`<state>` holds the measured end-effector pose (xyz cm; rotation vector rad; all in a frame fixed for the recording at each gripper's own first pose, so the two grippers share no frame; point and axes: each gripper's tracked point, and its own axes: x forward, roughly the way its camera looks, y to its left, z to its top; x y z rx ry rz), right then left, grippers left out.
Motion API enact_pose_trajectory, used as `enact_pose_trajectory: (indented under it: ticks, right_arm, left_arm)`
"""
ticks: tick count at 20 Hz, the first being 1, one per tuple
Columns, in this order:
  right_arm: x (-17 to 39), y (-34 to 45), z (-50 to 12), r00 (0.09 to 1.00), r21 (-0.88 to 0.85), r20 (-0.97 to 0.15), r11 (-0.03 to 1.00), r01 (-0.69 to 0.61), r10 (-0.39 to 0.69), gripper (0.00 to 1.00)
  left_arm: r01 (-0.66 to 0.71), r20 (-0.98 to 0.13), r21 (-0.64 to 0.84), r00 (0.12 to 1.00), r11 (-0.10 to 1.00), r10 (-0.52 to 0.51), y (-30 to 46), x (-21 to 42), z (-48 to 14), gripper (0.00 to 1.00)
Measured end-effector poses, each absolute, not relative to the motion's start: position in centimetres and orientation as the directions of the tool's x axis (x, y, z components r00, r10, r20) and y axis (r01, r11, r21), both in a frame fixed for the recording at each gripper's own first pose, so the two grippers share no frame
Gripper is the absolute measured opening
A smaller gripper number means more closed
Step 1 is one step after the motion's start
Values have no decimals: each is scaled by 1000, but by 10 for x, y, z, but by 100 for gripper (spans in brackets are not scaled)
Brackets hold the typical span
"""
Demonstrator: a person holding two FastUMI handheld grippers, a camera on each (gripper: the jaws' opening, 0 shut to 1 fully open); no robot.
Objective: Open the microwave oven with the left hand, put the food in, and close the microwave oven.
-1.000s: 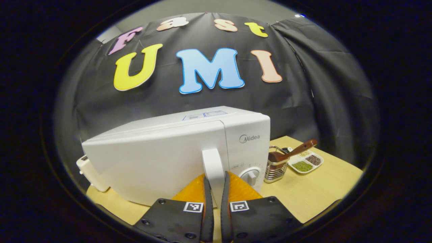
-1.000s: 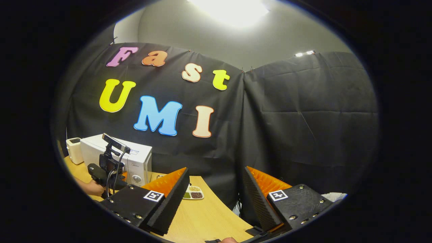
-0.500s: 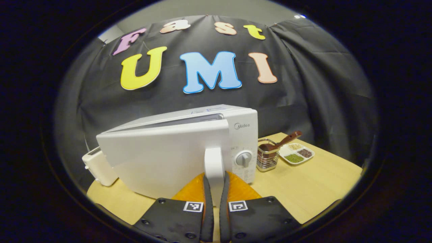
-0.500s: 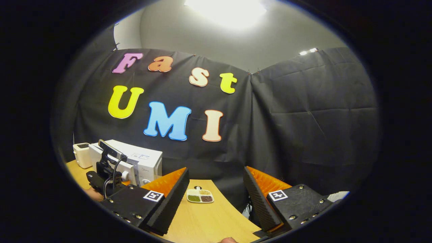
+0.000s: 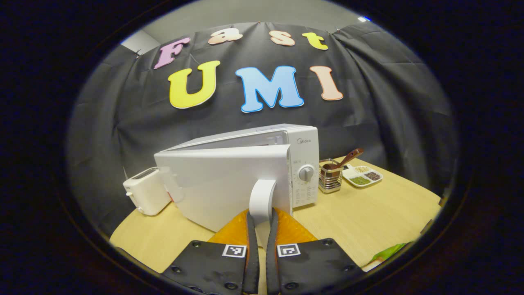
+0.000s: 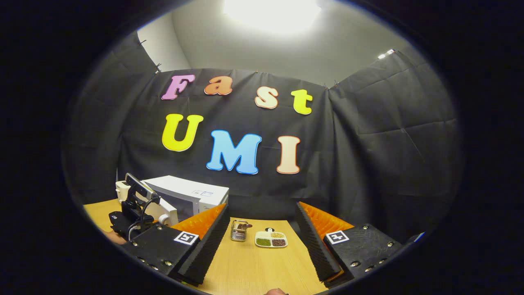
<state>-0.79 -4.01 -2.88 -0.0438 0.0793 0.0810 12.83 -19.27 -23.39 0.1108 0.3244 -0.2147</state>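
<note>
In the left gripper view, the left hand-held gripper (image 5: 260, 219) has both fingers clamped on the white door handle (image 5: 262, 196) of the microwave oven (image 5: 262, 164), whose door (image 5: 223, 182) stands partly swung out from the body, a gap showing along its top edge. The microwave sits on the wooden bench (image 5: 368, 221), with a white toaster (image 5: 146, 196) just beside it on one side and, on the other, a wire holder with a wooden spoon (image 5: 332, 177) and a divided dish of grains (image 5: 362, 175). Something green (image 5: 387, 253) lies at the bench's near edge; I cannot tell whether it is the food. In the right gripper view, the right hand-held gripper (image 6: 262, 239) hangs above the bench with its fingers wide apart and nothing between them, well away from the microwave, where the left hand-held gripper is seen at the door from the side. The door is, I judge, only part way open, too narrow yet for loading. The risks from here: the handle is smooth and curved, so the fingers could slip off if the pull departs from the door's arc; a straight tug could drag the light oven across the bench toward the toaster; and the swinging door could sweep into anything placed near its path.
</note>
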Motion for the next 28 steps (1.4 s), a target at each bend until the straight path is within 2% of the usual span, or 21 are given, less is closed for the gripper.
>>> enact_pose_trajectory:
  ticks: [4, 11, 28]
  right_arm:
    - [-17, -15, -33, 977, -8, -94, 981, -193, 191, 97]
    - [-27, 33, -35, 959, 33, -81, 962, -270, 272, 97]
    - [-47, 162, -16, 971, 58, -64, 972, -227, 230, 97]
  left_arm:
    - [171, -347, 104, 929, 980, -125, -159, 102, -233, 13]
    - [122, -354, 107, 932, 987, -77, -102, 67, -234, 13]
    - [219, -364, 81, 915, 972, -176, 22, 33, -242, 12]
